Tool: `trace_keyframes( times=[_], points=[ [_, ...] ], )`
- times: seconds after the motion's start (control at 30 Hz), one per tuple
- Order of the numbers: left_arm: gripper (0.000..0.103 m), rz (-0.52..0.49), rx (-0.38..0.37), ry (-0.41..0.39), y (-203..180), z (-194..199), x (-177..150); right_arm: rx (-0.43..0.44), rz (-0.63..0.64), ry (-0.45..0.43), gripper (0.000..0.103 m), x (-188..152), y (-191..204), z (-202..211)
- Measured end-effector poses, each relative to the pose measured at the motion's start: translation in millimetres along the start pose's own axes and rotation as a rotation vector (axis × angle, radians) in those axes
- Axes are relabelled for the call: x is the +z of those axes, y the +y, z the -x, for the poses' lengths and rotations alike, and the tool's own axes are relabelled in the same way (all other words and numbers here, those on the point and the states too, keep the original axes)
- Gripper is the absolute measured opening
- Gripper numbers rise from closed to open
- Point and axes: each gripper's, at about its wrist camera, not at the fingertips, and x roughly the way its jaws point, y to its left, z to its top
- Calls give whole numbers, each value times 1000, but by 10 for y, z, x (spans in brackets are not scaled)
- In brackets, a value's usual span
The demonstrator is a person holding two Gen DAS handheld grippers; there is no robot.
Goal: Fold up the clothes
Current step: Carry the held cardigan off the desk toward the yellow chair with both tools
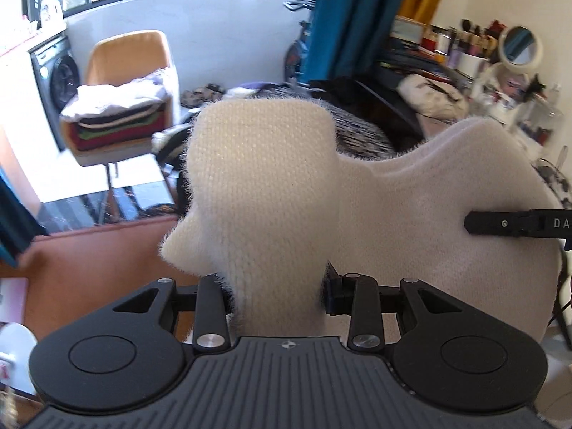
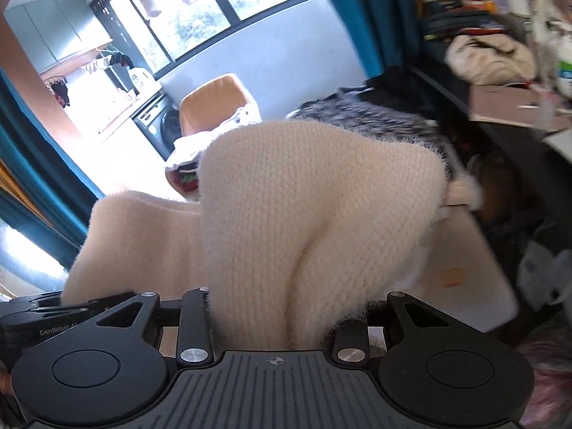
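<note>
A cream fuzzy knit garment [image 1: 264,186] is held up in the air by both grippers. My left gripper [image 1: 277,296] is shut on a bunched part of it; the cloth stands up between the jaws and hides the fingertips. The right gripper shows at the right edge of the left wrist view [image 1: 507,224], pressed against the same garment. In the right wrist view my right gripper [image 2: 273,318] is shut on another bunched fold of the garment [image 2: 314,207], which fills the middle. The left gripper's body [image 2: 39,318] shows at the lower left of that view.
An orange chair [image 1: 125,60] carries a stack of folded clothes [image 1: 114,121], with a washing machine [image 1: 59,71] behind it. A black-and-white patterned cloth [image 1: 357,132] lies behind the garment. A cluttered dresser with a round mirror [image 1: 520,48] is at the right. Teal curtains [image 1: 343,18] hang by the window.
</note>
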Motion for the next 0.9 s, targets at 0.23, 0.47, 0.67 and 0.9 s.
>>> trace_keyframes(
  times=[0.23, 0.47, 0.67, 0.9],
  points=[
    [36, 52, 51, 1, 925, -132, 159, 44, 38, 40, 33, 170, 846, -743],
    [36, 123, 62, 32, 1731, -543, 417, 48, 43, 87, 33, 456, 1322, -1638],
    [36, 101, 72, 58, 2376, -1142, 1056, 94, -16, 90, 33, 902, 1479, -2560],
    [36, 91, 86, 92, 2970, -1744, 1955, 93, -45, 96, 33, 1765, 1614, -3611]
  ],
)
